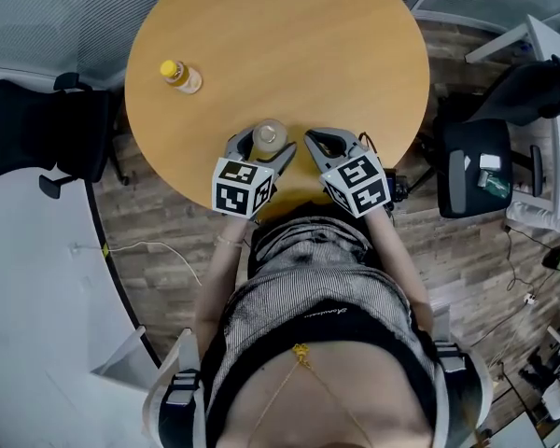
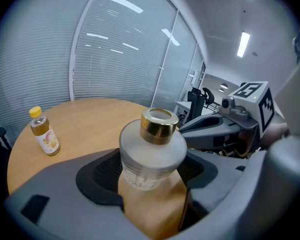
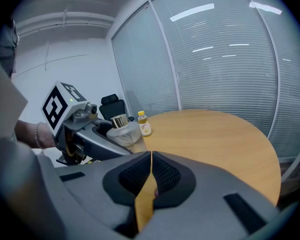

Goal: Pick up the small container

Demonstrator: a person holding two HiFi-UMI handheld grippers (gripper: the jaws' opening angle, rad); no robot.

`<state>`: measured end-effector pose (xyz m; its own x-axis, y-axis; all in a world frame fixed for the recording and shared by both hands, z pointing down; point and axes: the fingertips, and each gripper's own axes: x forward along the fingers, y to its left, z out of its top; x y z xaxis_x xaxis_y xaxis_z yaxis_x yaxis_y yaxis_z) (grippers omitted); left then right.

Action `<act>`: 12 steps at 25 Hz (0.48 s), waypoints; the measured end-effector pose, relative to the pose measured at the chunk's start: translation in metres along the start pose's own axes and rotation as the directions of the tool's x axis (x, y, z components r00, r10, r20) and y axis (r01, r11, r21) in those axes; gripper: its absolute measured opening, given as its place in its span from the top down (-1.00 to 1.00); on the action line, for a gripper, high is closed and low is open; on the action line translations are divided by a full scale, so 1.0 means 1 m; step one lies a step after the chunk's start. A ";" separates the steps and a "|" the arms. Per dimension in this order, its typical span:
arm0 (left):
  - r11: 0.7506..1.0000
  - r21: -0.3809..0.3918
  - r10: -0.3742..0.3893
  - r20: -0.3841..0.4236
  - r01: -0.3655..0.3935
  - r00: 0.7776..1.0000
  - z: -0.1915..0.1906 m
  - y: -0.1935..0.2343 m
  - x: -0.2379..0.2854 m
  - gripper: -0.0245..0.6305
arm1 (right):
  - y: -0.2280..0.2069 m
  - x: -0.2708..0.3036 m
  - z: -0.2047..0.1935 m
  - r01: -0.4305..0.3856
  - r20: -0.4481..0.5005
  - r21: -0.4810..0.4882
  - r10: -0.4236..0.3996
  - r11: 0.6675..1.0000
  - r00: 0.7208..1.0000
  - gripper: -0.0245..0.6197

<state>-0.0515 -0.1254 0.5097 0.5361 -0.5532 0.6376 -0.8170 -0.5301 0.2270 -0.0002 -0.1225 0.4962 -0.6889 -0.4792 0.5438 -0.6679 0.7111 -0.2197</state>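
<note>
Left tool (image 2: 150, 173) squeezes small frosted bottle (image 2: 153, 146) by sides, ready for lifting off surface (image 1: 289, 54). Right tool (image 3: 150, 159) closed tight, empty, waits beside.

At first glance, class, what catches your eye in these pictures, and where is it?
The frosted container with its gold cap stands out, gripped by the left gripper at the near edge of the round wooden table. Beside it the right gripper is shut and empty, and a small yellow-capped bottle stands alone at the table's far left.
</note>
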 end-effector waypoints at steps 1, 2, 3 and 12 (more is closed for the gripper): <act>1.000 0.004 0.003 0.005 -0.003 1.000 0.003 -0.002 -0.004 -0.11 | 0.000 0.000 0.000 -0.002 0.000 -0.001 0.002 1.000 1.000 0.85; 1.000 0.009 0.006 0.012 -0.006 1.000 0.006 -0.003 -0.007 -0.11 | 0.000 0.001 0.000 -0.005 0.000 -0.002 0.005 1.000 1.000 0.85; 1.000 0.013 0.008 0.018 -0.008 1.000 0.009 -0.005 -0.011 -0.11 | 0.000 0.001 0.000 -0.007 0.000 -0.003 0.007 1.000 1.000 0.85; 1.000 -0.006 -0.008 0.029 0.008 1.000 0.028 -0.017 -0.036 -0.11 | 0.004 0.007 0.002 -0.035 0.003 -0.015 0.035 0.999 0.999 0.85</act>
<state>-0.0512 -0.1148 0.4621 0.5487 -0.5676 0.6138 -0.8139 -0.5306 0.2369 -0.0083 -0.1235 0.4971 -0.7127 -0.4558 0.5332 -0.6393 0.7349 -0.2263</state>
